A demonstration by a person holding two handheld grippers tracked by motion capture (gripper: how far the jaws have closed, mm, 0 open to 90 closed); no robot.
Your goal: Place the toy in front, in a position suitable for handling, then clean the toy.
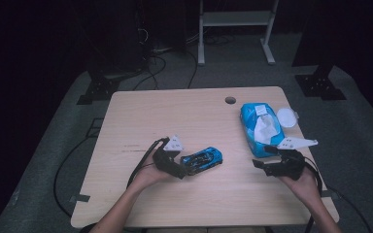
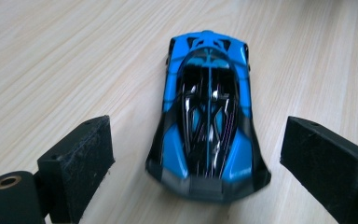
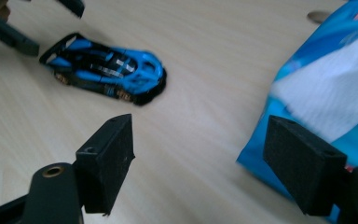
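So the blue toy car [image 1: 202,160] is sitting flat on the wooden table [image 1: 175,111] on its wheels, down near my side and a bit left of the middle. My left gripper [image 1: 184,170] is right at one end of it, and in the left gripper view the car [image 2: 208,121] sits between my two fingers [image 2: 81,163] with bare wood showing on both sides, so the pads aren't touching it at all. Jaws are spread wide, nothing clamped. The near end of the car is roughly level with the fingertips and the rest of the body stretches away from me. My right gripper [image 1: 263,165] is well apart from the car, over on the right side of the table just beside the blue wipes pack [image 1: 258,126]. In the right gripper view those fingers [image 3: 109,158] are spread too and empty, with the pack [image 3: 326,84] by the right-hand pad and the car [image 3: 107,70] off toward the upper left.
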